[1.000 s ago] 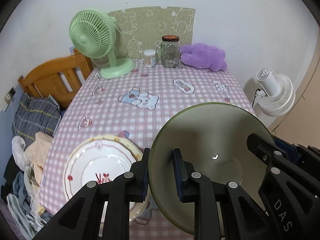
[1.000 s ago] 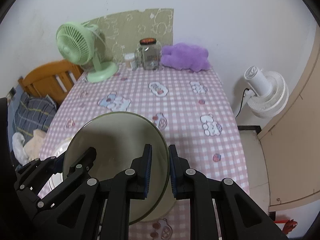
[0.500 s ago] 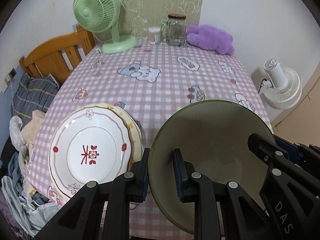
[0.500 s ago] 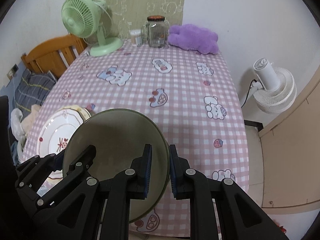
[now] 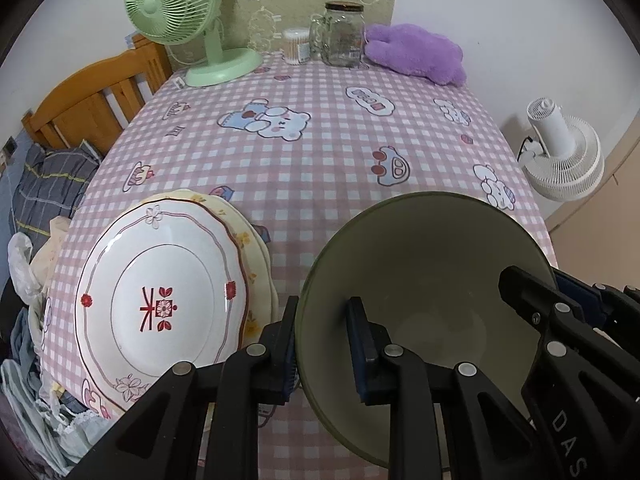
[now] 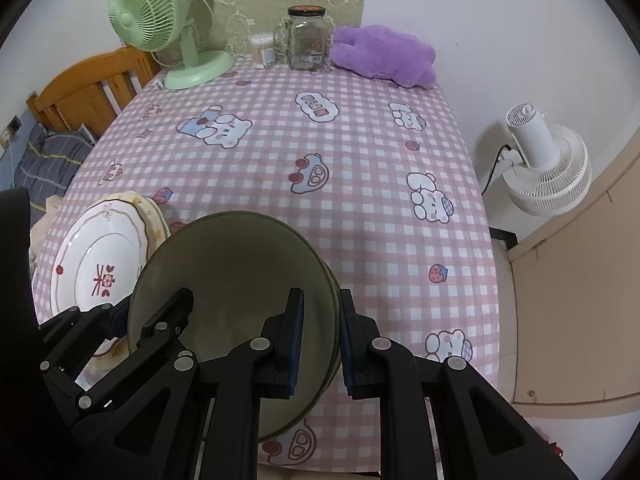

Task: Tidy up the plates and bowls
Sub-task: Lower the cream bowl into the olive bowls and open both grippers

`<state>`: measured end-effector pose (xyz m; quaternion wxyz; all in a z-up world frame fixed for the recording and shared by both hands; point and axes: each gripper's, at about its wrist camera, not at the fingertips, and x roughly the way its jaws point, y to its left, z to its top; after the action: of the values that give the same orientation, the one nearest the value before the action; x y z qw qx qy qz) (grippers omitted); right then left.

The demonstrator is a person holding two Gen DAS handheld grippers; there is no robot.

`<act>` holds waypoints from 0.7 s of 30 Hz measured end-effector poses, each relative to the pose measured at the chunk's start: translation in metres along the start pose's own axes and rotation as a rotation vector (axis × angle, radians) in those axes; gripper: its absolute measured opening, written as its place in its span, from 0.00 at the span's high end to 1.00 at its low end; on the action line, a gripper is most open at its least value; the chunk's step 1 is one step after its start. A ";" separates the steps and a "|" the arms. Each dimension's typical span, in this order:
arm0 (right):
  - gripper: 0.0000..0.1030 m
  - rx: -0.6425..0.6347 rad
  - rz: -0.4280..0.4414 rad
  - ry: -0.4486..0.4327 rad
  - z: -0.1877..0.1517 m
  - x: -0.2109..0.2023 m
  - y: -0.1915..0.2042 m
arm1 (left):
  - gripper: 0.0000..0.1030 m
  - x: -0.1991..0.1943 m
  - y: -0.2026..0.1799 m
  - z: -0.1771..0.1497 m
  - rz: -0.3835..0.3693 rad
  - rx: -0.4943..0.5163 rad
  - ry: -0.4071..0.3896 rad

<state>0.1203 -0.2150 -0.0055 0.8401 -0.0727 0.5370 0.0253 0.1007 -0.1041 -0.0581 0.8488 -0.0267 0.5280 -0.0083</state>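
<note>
An olive-green bowl (image 5: 424, 264) is held above the near edge of the counter (image 5: 320, 128), gripped on opposite sides of its rim by both tools. The left gripper (image 5: 322, 344) pinches the bowl's left rim, one finger inside the bowl and one outside; the right gripper (image 6: 320, 340) clamps the right rim in the same way, its blue-lined pads pressed to the wall. In the left wrist view the right gripper (image 5: 568, 320) shows on the bowl's far side, and in the right wrist view the left gripper (image 6: 132, 320) shows at the bowl's (image 6: 232, 280) left edge.

Just left of the bowl, a white plate with red markings (image 5: 160, 296) lies on top of a pale yellow plate (image 5: 244, 232), the pair resting at the counter's near-left corner; the stack (image 6: 100, 264) also appears in the right wrist view. The counter wears a pink checked cloth printed with cartoon bears.

Along the far edge stand a green desk fan (image 5: 180, 12), a small tub of cotton swabs (image 5: 296, 46), a glass jar (image 5: 342, 34) and a purple plush toy (image 5: 416, 56). A wooden bed frame (image 5: 92, 100) lies to the left, and a white floor fan (image 5: 560, 152) stands to the right.
</note>
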 end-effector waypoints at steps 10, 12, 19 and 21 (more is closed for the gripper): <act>0.81 0.066 0.010 0.029 -0.006 0.014 -0.012 | 0.81 0.008 -0.013 0.000 0.022 0.077 0.025; 0.81 0.079 0.011 0.030 -0.006 0.015 -0.014 | 0.80 0.008 -0.014 0.001 0.022 0.088 0.030; 0.81 0.143 0.029 0.038 -0.005 0.020 -0.018 | 0.75 0.005 -0.012 0.007 -0.001 0.134 0.037; 0.73 0.171 0.061 0.042 -0.005 0.021 -0.020 | 0.67 0.004 -0.012 0.009 -0.008 0.150 0.040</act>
<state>0.1268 -0.2359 -0.0253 0.8306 0.0153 0.5567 0.0032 0.1108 -0.1162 -0.0575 0.8375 0.0353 0.5429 -0.0517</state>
